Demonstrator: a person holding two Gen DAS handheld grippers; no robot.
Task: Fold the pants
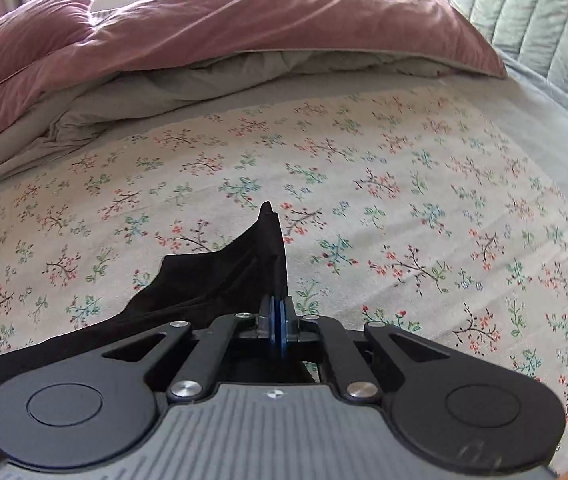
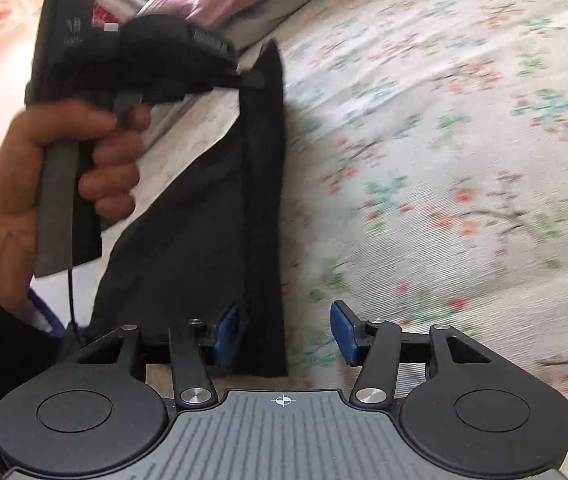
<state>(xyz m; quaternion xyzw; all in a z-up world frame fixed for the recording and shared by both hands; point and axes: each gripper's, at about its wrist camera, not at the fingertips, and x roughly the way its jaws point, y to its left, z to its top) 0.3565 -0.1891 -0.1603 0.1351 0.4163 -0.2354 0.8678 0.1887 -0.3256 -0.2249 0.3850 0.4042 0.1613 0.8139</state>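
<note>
The left gripper (image 1: 277,320) is pinching a corner of the black pants (image 2: 220,208) and holding it up over the flowery bed sheet (image 1: 404,200). The right gripper (image 2: 284,334) jaws are spread apart, with cloth hanging between them. The folding is not finished.

Black pants (image 1: 220,280), floral sheet (image 1: 404,208), pink duvet (image 1: 244,28).

No readable text or labels (only unlettered marks).

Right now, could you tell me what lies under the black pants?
The floral bedsheet shows all around the lifted pants. Whatever lies beneath their draped part is covered.
</note>
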